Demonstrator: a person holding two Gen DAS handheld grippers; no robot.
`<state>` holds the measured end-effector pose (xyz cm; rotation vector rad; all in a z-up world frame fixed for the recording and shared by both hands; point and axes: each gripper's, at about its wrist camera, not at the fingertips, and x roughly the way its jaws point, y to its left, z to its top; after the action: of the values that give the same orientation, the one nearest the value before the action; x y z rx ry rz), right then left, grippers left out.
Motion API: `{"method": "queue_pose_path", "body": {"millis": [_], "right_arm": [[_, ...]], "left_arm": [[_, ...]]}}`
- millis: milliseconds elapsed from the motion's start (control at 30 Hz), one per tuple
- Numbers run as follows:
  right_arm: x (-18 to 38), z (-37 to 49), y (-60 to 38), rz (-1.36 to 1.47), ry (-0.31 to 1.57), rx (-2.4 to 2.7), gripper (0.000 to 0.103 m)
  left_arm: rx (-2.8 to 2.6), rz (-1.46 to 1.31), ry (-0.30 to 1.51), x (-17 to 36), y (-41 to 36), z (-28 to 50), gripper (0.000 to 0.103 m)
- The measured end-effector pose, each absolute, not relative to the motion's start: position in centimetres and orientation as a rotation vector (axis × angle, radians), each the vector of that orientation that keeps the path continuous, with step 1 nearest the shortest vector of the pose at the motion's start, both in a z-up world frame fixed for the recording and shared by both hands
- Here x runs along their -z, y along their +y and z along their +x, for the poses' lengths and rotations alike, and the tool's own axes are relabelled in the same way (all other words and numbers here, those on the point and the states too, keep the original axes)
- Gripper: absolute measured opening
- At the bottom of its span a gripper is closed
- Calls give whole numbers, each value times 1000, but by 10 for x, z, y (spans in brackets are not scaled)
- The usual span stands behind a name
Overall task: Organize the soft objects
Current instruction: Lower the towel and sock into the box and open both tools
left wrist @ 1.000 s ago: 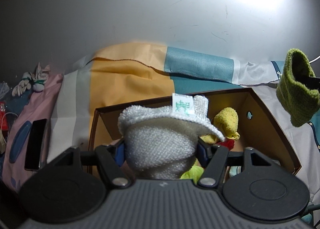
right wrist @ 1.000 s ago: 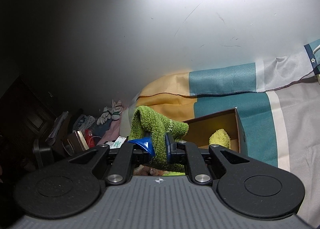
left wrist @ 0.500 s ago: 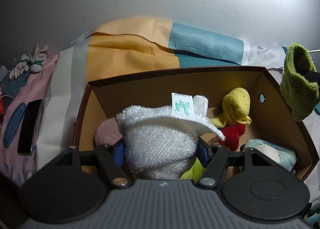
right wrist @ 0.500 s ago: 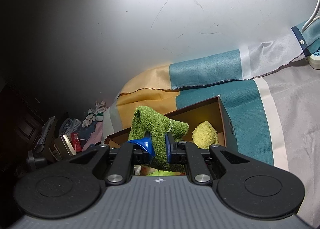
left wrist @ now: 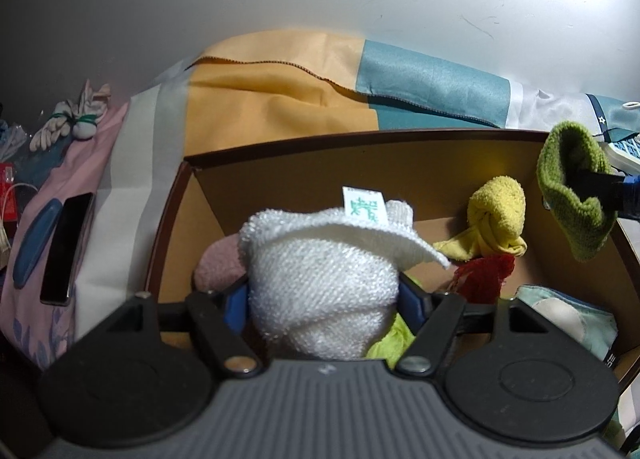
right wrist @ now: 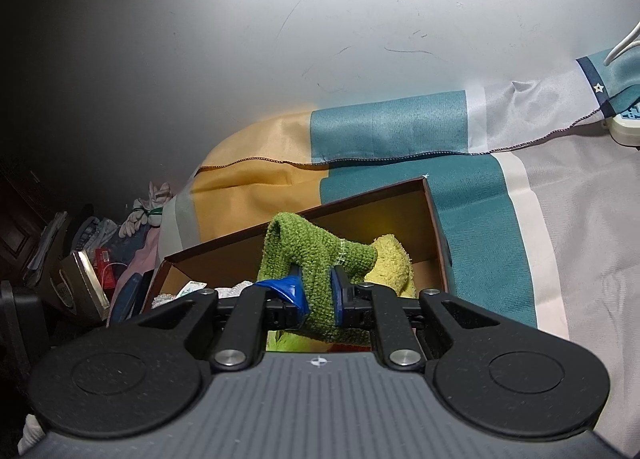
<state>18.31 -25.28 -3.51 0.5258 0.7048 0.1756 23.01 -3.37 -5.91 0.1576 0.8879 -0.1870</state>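
Observation:
My left gripper (left wrist: 322,295) is shut on a rolled white cloth (left wrist: 320,279) with a small label, held over the open brown cardboard box (left wrist: 360,163). In the box lie a knotted yellow cloth (left wrist: 496,219), a red cloth (left wrist: 480,271), a pink cloth (left wrist: 218,263), a lime cloth (left wrist: 390,341) and a pale teal item (left wrist: 568,319). My right gripper (right wrist: 318,291) is shut on a green knitted cloth (right wrist: 316,259) above the box (right wrist: 360,207); the green cloth also shows at the right of the left wrist view (left wrist: 572,187).
The box sits on a bed with a yellow, teal and white striped cover (left wrist: 280,99). A black phone (left wrist: 66,247) lies left of the box on pink fabric. White gloves (left wrist: 68,123) and clutter lie far left. A white power strip (right wrist: 624,127) is at the right by the wall.
Both grippers have moved forward and lower over the box with their cloths still held; more of the box's inside shows now.

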Motion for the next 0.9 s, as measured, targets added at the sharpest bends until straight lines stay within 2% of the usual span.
{"method": "queue_pose_path", "body": {"millis": [533, 833, 900], "right_arm": [[50, 188, -247, 479, 752, -107, 7], [46, 180, -245, 440, 718, -87, 11], [46, 180, -255, 542, 723, -112, 9]], "left_arm": [[193, 115, 831, 41, -25, 223, 96], [178, 79, 783, 21, -10, 209, 96], [168, 77, 767, 16, -5, 205, 96]]}}
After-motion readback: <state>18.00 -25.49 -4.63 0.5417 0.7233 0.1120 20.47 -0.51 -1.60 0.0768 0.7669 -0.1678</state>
